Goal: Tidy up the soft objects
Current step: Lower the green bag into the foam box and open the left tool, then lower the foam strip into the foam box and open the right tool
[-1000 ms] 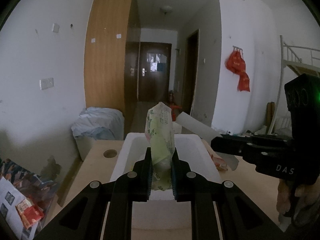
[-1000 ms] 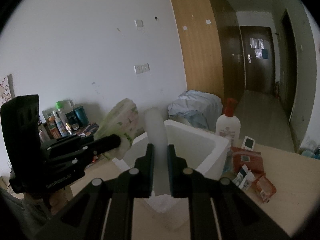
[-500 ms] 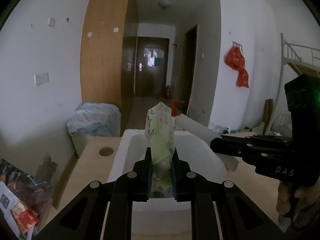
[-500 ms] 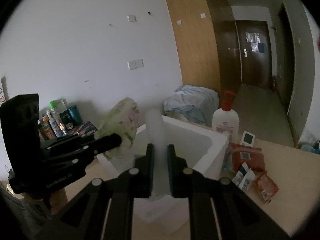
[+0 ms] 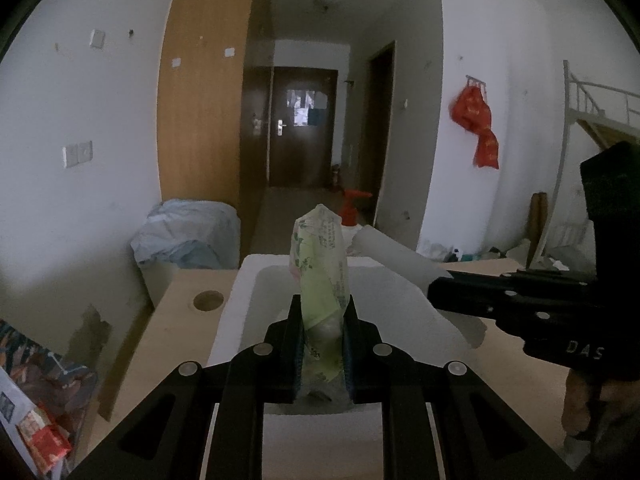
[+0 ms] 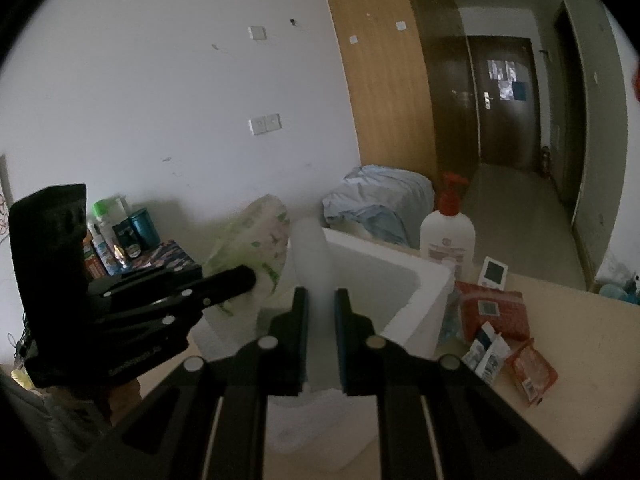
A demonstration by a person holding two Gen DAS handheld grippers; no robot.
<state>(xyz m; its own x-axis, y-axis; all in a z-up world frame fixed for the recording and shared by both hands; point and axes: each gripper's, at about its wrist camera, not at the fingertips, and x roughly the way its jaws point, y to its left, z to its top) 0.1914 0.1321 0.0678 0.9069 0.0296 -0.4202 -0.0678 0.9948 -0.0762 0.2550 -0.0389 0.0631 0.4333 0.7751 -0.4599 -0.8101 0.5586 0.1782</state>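
My left gripper (image 5: 321,320) is shut on a green floral tissue pack (image 5: 322,272) and holds it upright above the open white foam box (image 5: 256,292). The pack also shows in the right wrist view (image 6: 256,248), with the left gripper (image 6: 240,280) at its side. My right gripper (image 6: 321,312) is shut on a pale white soft pack (image 6: 316,264), held over the box (image 6: 420,300). In the left wrist view this pack (image 5: 394,258) sticks out of the right gripper (image 5: 436,286) over the box's right rim.
A white pump bottle with red top (image 6: 448,236) stands behind the box. Red snack packets (image 6: 492,308), small sachets (image 6: 486,354) and a small white device (image 6: 494,272) lie on the wooden table (image 6: 580,340). Bottles (image 6: 108,236) stand by the left wall. A table hole (image 5: 208,301) is left of the box.
Both cameras have tilted slightly, so the room sits lower in view. Both grippers keep their packs over the foam box, the right one a little closer to it.
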